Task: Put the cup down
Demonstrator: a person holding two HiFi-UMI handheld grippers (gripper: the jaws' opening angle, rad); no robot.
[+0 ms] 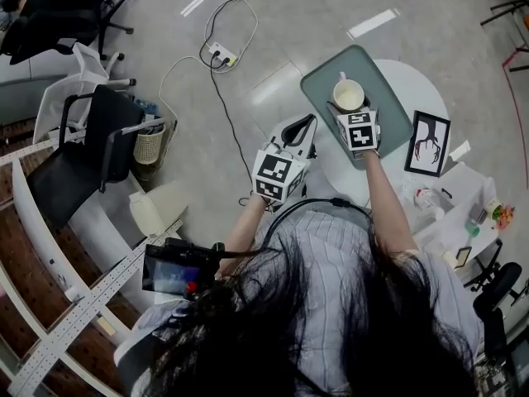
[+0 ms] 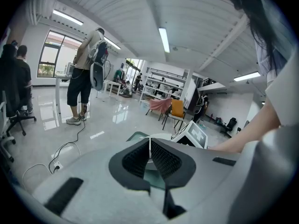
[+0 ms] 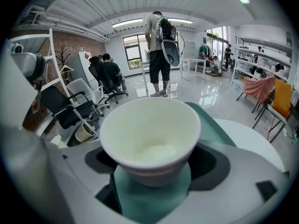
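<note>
Right gripper view: jaws clamped low on cup (image 3: 150,141); we judge it light, stiff, slippery. Left gripper (image 2: 150,146) jaws together.

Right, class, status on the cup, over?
Left tongs shut, empty. Right tongs shut on cup, upright over green tray. Nothing else on tray.

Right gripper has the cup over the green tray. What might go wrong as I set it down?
1. The right gripper clamps the cup low on its tapered wall. Whether its base touches the tray cannot be told, so opening early could drop or tip it.
2. The cup looks empty and probably light, so it may cling to a pad and topple on release.
3. The picture frame sits close beside the tray, and a sideways pull-back could knock it.
</note>
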